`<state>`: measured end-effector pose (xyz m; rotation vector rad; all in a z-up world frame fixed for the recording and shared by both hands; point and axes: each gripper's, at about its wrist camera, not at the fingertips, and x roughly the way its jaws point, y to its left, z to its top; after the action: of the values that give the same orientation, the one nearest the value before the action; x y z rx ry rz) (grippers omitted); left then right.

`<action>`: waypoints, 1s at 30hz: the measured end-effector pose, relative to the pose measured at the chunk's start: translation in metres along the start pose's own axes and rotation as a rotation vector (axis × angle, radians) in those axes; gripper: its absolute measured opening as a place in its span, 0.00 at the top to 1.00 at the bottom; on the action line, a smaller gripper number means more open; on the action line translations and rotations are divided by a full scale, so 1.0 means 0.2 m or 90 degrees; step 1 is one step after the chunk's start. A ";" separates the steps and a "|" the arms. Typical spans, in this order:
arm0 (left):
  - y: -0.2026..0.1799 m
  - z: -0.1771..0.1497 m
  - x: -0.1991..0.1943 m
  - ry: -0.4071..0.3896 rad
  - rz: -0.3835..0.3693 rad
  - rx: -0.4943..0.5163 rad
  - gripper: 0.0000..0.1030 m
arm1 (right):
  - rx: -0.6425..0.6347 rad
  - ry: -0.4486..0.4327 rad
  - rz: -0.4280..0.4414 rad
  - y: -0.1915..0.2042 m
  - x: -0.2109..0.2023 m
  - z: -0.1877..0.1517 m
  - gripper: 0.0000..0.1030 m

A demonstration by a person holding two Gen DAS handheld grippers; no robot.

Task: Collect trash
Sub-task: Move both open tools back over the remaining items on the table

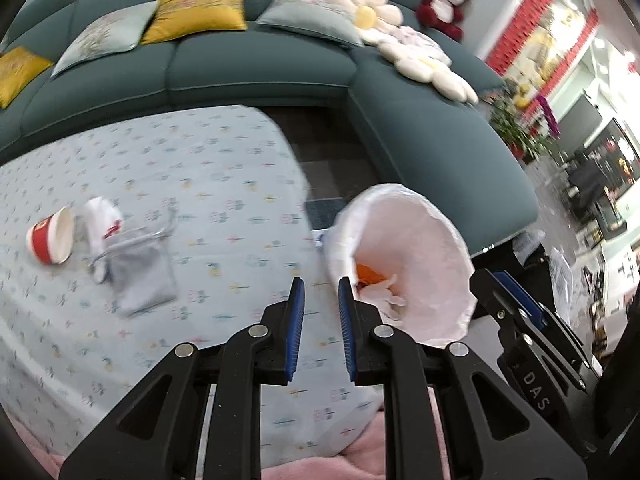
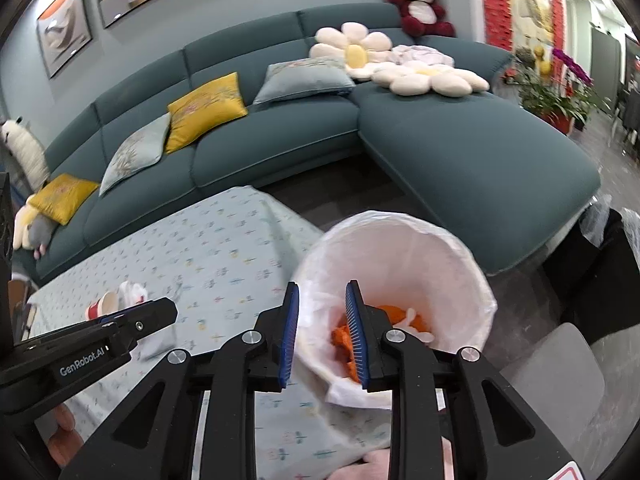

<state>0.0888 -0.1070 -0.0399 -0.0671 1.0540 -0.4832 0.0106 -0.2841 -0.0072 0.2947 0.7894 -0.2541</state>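
Left wrist view: the left gripper (image 1: 321,312) reaches forward over a low table (image 1: 224,184) covered in a pale blue patterned cloth, its two blue-padded fingers spread apart with a narrow gap and nothing held between them. On the cloth to the left, well apart from the gripper, lies a red and white paper cup (image 1: 51,236) tipped on its side, with a crumpled white wrapper (image 1: 102,222) touching it and a small grey drawstring pouch (image 1: 140,268) just beside that. At the table's right edge stands a bin lined with a white bag (image 1: 420,240), and orange and white scraps (image 1: 376,280) sit inside it. The right gripper (image 1: 516,300) shows at the far right, near the bin, seen side-on so its opening cannot be told here. A dark teal sectional sofa (image 1: 256,68) fills the background. Right wrist view: the right gripper (image 2: 322,328) hovers over the near rim of the white bag (image 2: 400,248), its fingers parted and empty, with the orange and white scraps (image 2: 344,340) visible between and beyond them. The left gripper (image 2: 132,320) enters from the left above the table (image 2: 224,240), and the paper cup (image 2: 100,306) and white wrapper (image 2: 132,292) lie just behind it. The sofa (image 2: 460,152) carries yellow and grey cushions, flower-shaped pillows and a red plush bear (image 2: 418,4).
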 end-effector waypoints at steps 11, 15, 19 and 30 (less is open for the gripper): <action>0.51 -0.05 -0.15 -0.031 0.077 -0.086 0.66 | -0.083 0.022 0.052 0.46 0.03 -0.10 0.52; 0.70 -0.09 -0.19 -0.034 0.102 -0.119 0.62 | -0.104 0.038 0.069 0.60 0.06 -0.15 0.46; 0.88 -0.13 -0.21 -0.032 0.125 -0.148 0.62 | -0.116 0.063 0.083 0.73 0.12 -0.20 0.44; 1.23 -0.19 -0.15 -0.012 0.145 -0.217 0.62 | -0.156 0.130 0.104 1.03 0.37 -0.32 0.43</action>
<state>0.1298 0.1316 -0.1025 -0.2491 1.1016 -0.0933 0.0868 -0.0787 -0.0687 0.1539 0.9824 0.0276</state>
